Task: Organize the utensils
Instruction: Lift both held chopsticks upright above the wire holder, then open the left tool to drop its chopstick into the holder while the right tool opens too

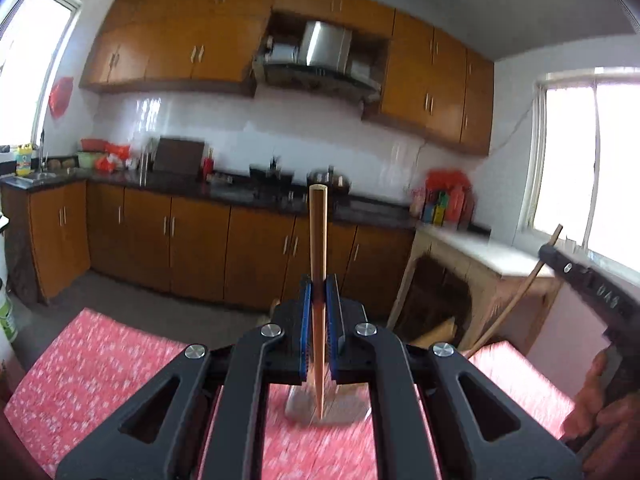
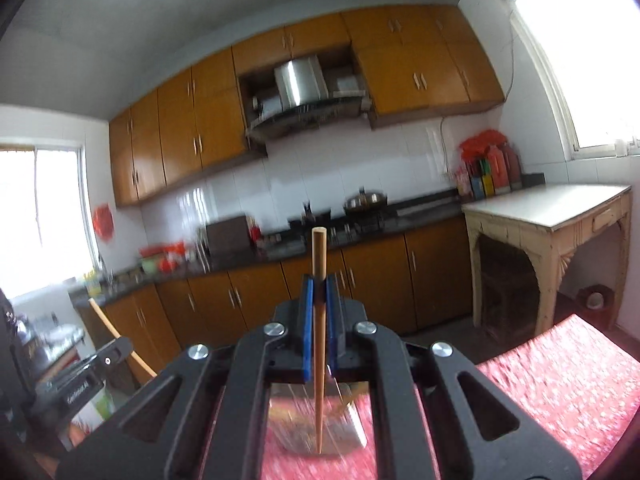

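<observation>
My left gripper (image 1: 319, 286) is shut on a wooden chopstick (image 1: 318, 232) that stands upright between its blue pads, its thin tip pointing down over a shiny metal container (image 1: 344, 408) on the red patterned tablecloth (image 1: 100, 372). My right gripper (image 2: 319, 286) is shut on a second wooden chopstick (image 2: 319, 256), also upright, its tip over the same metal container (image 2: 348, 428). The right gripper with its chopstick (image 1: 520, 292) shows at the right of the left wrist view. The left gripper with its chopstick (image 2: 116, 334) shows at the lower left of the right wrist view.
The table with the red cloth (image 2: 560, 380) lies below both grippers. Beyond are brown kitchen cabinets (image 1: 200, 244), a dark counter with pots (image 1: 328, 180), a cream side table (image 2: 552, 220) with bottles (image 2: 492, 168), and bright windows on both sides.
</observation>
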Tool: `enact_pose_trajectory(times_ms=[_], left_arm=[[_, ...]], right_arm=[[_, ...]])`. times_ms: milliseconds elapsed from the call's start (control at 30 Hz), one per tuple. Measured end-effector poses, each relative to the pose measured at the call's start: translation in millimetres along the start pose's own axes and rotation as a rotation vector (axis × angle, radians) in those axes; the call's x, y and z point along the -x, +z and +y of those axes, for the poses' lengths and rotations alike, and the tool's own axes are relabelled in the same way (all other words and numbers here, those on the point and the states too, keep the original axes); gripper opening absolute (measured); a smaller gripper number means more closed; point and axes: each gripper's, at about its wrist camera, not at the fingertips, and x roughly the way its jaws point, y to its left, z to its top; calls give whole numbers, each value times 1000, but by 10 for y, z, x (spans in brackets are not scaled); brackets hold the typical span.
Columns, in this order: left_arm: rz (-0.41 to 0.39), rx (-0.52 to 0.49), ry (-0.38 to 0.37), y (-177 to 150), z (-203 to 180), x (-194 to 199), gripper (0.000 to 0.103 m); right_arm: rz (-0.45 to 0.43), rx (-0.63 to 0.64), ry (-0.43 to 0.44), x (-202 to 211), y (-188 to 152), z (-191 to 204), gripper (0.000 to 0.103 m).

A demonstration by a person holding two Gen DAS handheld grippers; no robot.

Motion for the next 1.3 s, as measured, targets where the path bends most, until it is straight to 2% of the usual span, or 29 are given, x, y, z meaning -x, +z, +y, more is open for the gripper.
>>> enact_pose_trajectory(times_ms=[133, 233, 433, 600, 833, 1067, 1200, 1300], left_arm=[[-93, 4, 35, 204, -122, -157, 7], [-91, 13, 50, 197, -141, -388, 7], [-11, 23, 61, -36, -105, -805, 7], [56, 36, 33, -202, -57, -915, 7], [173, 40, 34, -404, 6, -1098, 7], [247, 33, 61, -588, 41, -1213, 7], [253, 20, 70, -584, 42, -1206, 7], [243, 9, 78, -551, 23, -1172, 8]], right_arm=[[-70, -3, -9, -251, 139, 48, 7], [-74, -2, -7, -483, 75, 32, 7], [2, -5, -1, -931, -221, -73, 7], [80, -47, 19, -1191, -451, -196, 7], [178, -82, 7, -1402, -769, -333, 7], [243, -82, -21, -1494, -941, -398, 8], [257, -84, -41, -1466, -974, -427, 13], [243, -91, -57, -1372, -949, -455, 32]])
